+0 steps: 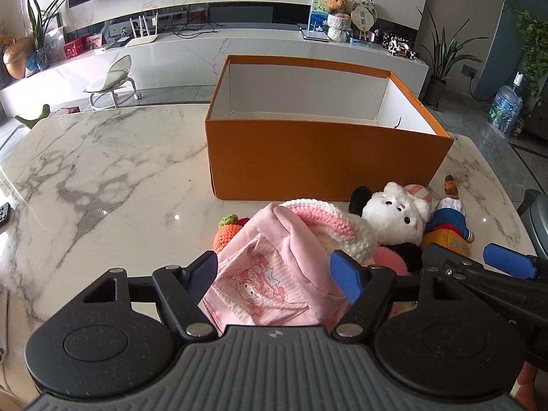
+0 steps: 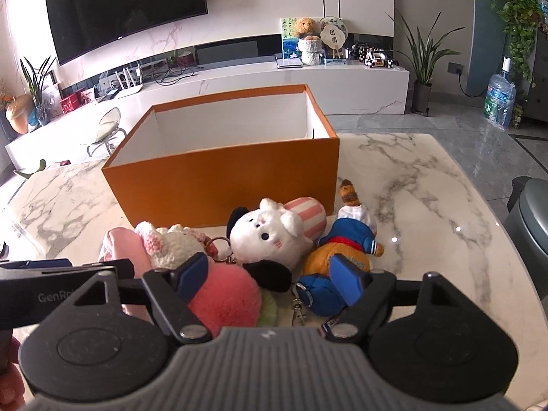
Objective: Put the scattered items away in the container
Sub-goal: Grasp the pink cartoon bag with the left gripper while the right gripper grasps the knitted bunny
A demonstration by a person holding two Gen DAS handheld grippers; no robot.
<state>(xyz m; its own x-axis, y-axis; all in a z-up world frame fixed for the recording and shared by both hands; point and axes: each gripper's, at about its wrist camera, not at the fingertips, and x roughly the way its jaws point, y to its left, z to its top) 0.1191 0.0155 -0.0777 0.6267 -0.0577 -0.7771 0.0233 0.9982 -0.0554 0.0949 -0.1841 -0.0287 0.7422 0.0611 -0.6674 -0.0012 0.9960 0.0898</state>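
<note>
Toys heaped on marble table, just in front of orange box; box interior shows white, nothing seen inside.

Left gripper: jaws spread, straddling pink cloth pouch. Soft, light, floppy; best pinched at bunched fold.

Right gripper: jaws spread above pink pompom and white plush. Squashy, light; grab body, not keyring.

Sailor doll lower part hidden by finger. Crochet carrot mostly covered. Box floor near wall unseen.

Left gripper open around pink pouch at 6 o'clock. Orange box at 12 on marble surface; white plush at 3.
</note>
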